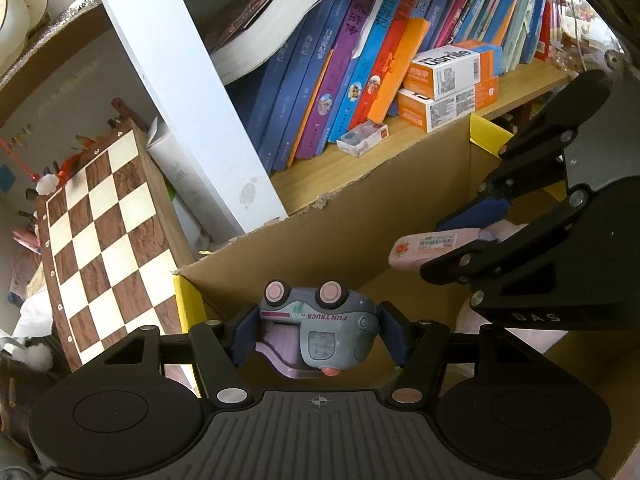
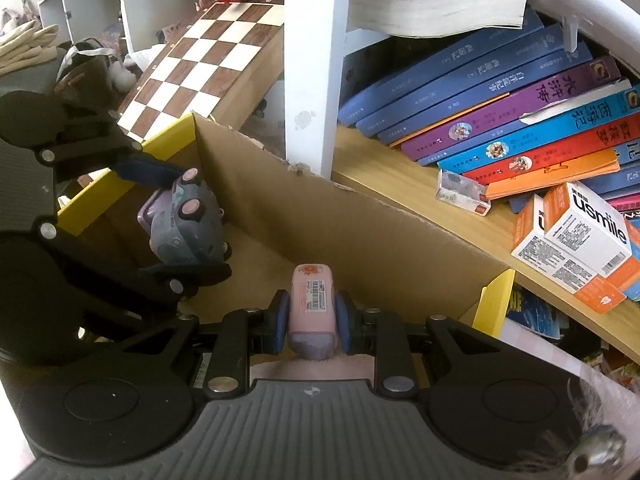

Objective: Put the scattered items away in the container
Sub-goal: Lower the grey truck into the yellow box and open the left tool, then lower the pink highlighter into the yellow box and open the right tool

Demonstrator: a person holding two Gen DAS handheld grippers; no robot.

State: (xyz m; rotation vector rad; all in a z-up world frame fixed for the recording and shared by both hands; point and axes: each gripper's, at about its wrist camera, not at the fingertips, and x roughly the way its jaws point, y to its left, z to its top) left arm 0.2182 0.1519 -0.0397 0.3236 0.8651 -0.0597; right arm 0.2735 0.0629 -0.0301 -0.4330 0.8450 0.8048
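Your left fingers (image 1: 248, 334) are clamped on the grey toy truck (image 1: 320, 326), gripping it by its two ends, wheels up (the "FUN TRUCK" lettering reads upside down in your left wrist view). Your left gripper (image 1: 318, 336) holds it over the open cardboard box (image 1: 320, 240), close to the box's yellow-edged corner. Your right gripper (image 2: 312, 320) is squeezed tight on a pink tube (image 2: 312, 300) with a barcode label, its blue pads pressing both sides of it near the cap end. The tube points into the box too, above the cardboard floor. Both loads hang side by side inside the box mouth, apart from each other. Behind the box stand a shelf of leaning books (image 1: 360, 60) and a chessboard (image 1: 100, 240) propped at a tilt.
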